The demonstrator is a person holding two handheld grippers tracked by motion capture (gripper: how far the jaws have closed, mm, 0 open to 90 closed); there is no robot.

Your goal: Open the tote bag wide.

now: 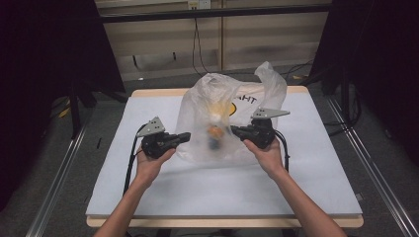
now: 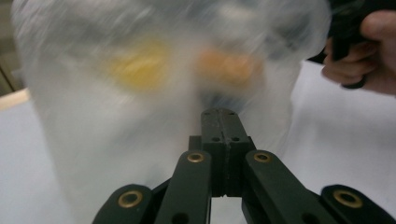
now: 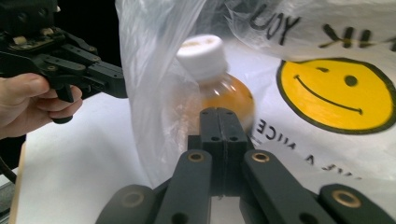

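White tabletop (image 1: pixel 148 187) carries a translucent plastic bag (image 1: pixel 207 98) standing near centre, with an orange drink bottle (image 3: pixel 219 84), white-capped, inside it. Left gripper (image 1: pixel 184 137) presses the bag wall from 9 o'clock; right gripper (image 1: pixel 236 131) presses from 3 o'clock. Both jaw pairs are closed together. Whether film is pinched between the tips cannot be confirmed; the left gripper view is blurred. A yellow smiley print (image 3: pixel 336 93) faces the right gripper. To handle the bag well, keep both tips level, lift evenly, and keep the bottle upright so its weight does not tear the film.
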